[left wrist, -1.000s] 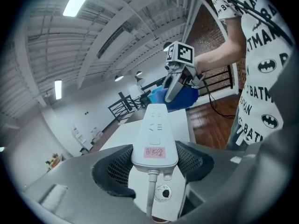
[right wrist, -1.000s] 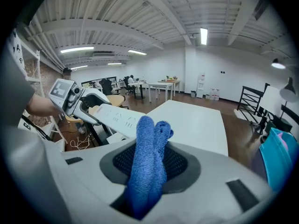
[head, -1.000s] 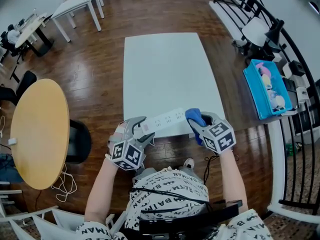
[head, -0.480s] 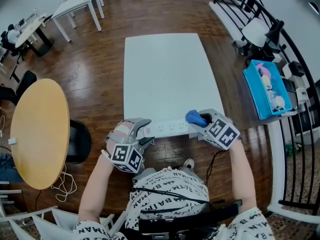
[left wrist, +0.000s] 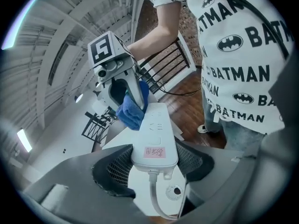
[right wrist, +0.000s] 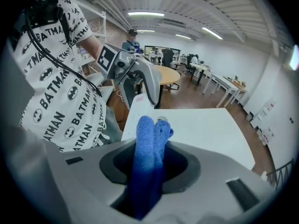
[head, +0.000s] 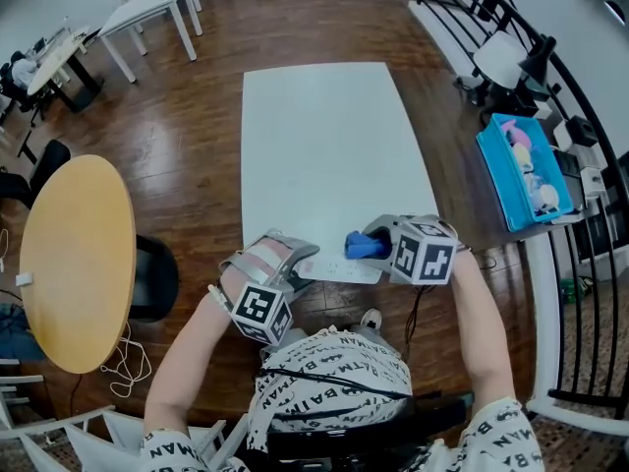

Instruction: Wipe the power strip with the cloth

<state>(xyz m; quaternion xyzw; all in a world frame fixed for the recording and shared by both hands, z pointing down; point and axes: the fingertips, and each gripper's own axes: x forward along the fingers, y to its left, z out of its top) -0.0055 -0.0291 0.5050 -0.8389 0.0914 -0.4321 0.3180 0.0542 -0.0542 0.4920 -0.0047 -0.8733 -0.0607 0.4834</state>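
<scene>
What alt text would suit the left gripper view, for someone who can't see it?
The left gripper has its dark jaws clamped on the cord end of a white plastic power strip with a pink label. At its far end the right gripper holds a folded blue cloth against it; a person's white printed shirt fills the right.

1. Shirt [left wrist: 238,73], white: "BATMAN" in black capitals, repeated in rows with bat emblems between. It shows at 2 o'clock in the left gripper view and at 9 o'clock in the right gripper view.
2. Pink label [left wrist: 154,151] on the near end of the power strip [left wrist: 156,125], at 6 o'clock in the left gripper view: red characters, too small to read.
3. Marker cube [left wrist: 103,50], at 11 o'clock in the same view: black-and-white coded square, not lettering.
</scene>
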